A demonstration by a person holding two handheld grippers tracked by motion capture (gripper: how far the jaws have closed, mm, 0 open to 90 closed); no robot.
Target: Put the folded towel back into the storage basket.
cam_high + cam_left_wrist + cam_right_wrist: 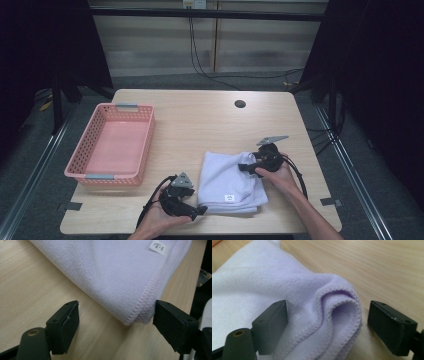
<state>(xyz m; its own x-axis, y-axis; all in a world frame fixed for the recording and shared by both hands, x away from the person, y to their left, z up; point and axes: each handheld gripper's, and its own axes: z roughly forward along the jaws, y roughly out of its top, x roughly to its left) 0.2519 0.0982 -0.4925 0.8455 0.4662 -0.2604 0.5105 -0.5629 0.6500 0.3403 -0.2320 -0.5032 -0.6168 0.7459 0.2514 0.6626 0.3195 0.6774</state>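
Both pairs of jaws stand wide apart with nothing clamped; the left gripper (116,322) straddles the near corner of the folded white towel (231,179), its right pad just beside the stitched edge and its left pad well clear over bare wood; the right gripper (328,325) brackets a bunched, rolled fold at the towel's far side, the hem curling up between the pads without being pressed.

The step in hand looks like taking hold of the folded towel at two points, probably to carry it to the pink basket (90,176) that stands empty at the left of the table (200,112); to do it well, each grip wants all the layers at once, so the left gripper should slide further in over the corner until both pads face cloth, not the tabletop; the right gripper already has the thick roll centred and needs only to come together squarely across it.

The towel lies flat near the front edge, its small label (229,198) facing up, between the two hands; closing both sides evenly and lifting level should keep the fold from opening; a bite on the top layer alone would likely let the stack peel apart.
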